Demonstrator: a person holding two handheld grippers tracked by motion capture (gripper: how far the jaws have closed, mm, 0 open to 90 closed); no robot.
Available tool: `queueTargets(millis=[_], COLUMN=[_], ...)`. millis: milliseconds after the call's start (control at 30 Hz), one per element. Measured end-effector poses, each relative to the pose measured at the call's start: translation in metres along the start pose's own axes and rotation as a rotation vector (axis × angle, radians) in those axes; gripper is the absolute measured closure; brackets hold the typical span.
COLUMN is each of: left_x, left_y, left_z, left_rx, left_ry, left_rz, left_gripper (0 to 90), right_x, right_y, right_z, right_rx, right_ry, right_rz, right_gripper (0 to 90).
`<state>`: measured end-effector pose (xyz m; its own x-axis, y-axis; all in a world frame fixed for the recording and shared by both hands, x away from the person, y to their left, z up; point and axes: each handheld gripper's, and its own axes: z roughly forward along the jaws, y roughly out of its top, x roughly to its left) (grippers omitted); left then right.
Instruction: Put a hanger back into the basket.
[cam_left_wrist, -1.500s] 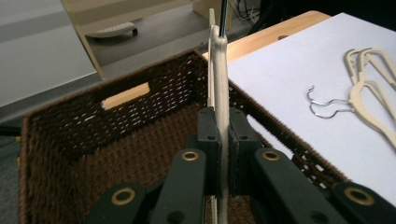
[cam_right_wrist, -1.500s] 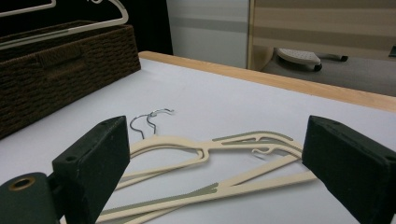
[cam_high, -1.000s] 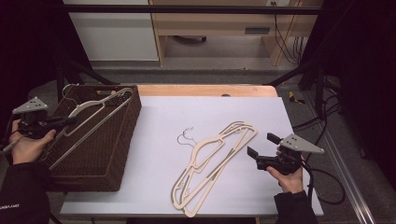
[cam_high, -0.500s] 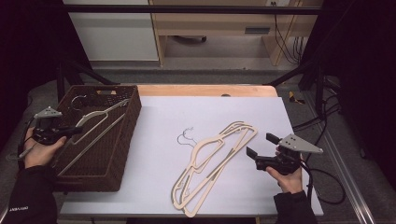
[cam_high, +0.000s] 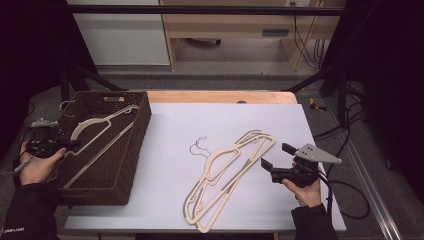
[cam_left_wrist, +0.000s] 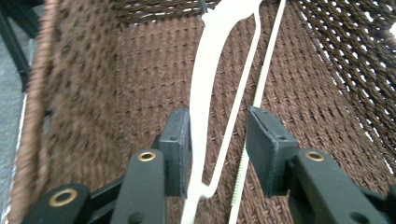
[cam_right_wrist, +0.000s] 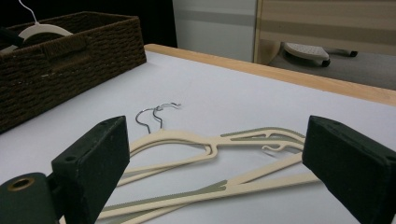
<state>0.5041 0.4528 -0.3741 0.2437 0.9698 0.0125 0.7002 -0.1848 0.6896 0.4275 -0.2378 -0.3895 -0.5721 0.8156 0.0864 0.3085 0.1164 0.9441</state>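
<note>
Basket (cam_high: 132, 150): dark brown woven wicker, rough, matt. Hanger in the basket (cam_high: 92, 123): cream plastic, smooth, slight sheen. Hangers on the tabletop (cam_high: 227, 172): same cream plastic, ridged strips on the bars, bright metal wire hooks (cam_high: 198, 145). Tabletop (cam_high: 200, 120): smooth matt white sheet, pale wood far edge. Fingers (cam_left_wrist: 268, 144): matt black plastic.

Three cream hangers: one (cam_high: 95, 131) lies in the single brown wicker basket (cam_high: 130, 165), two (cam_high: 227, 175) lie stacked on the counter (cam_high: 200, 120). Two hand-held grippers, left (cam_high: 70, 145) and right (cam_high: 274, 156)
</note>
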Motion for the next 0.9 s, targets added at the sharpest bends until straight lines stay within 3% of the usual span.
queueTargets(millis=[167,300,333,367,433,500,533,567,700,733,767,900], left_x=[0.0,-0.005,-0.005,-0.011,-0.022,-0.035,-0.035,-0.05,-0.081,-0.081,-0.095,-0.116], left_y=[0.0,0.003,0.003,0.004,0.006,0.006,0.006,0.006,0.005,0.005,0.005,0.004], left_z=[-0.014,-0.032,-0.032,-0.04,-0.047,-0.052,-0.052,-0.056,-0.059,-0.059,-0.06,-0.058], left_rx=[-0.068,-0.188,-0.188,-0.249,-0.312,-0.353,-0.353,-0.393,-0.46,-0.46,-0.483,-0.506], left_ry=[0.019,-0.029,-0.029,-0.05,-0.077,-0.111,-0.111,-0.138,-0.183,-0.183,-0.219,-0.258], left_rz=[-0.022,-0.061,-0.061,-0.067,-0.054,-0.033,-0.033,-0.008,0.028,0.028,0.034,0.046], left_gripper=[47.7,41.2,39.0,37.2,32.6,28.4,26.7,24.0,13.6,12.0,10.5,9.0], right_x=[0.002,0.003,0.003,0.004,0.004,0.003,0.003,0.004,0.005,0.005,0.005,0.005], right_y=[0.0,0.0,0.0,0.0,0.001,0.001,0.001,0.001,0.001,0.001,0.001,0.002], right_z=[0.002,0.003,0.003,0.002,0.002,0.002,0.002,0.002,0.002,0.002,0.003,0.003], right_rx=[0.002,0.007,0.005,0.003,0.001,-0.002,-0.002,-0.002,0.0,0.0,-0.001,-0.003], right_ry=[0.004,0.004,0.007,0.003,0.002,0.001,0.0,-0.001,0.0,0.0,-0.003,-0.003], right_rz=[-0.004,-0.011,-0.011,-0.009,-0.01,-0.008,-0.008,-0.009,-0.015,-0.015,-0.012,-0.012], right_gripper=[8.0,8.0,8.0,8.0,8.0,8.0,8.1,8.1,8.1,8.1,8.2,8.3])
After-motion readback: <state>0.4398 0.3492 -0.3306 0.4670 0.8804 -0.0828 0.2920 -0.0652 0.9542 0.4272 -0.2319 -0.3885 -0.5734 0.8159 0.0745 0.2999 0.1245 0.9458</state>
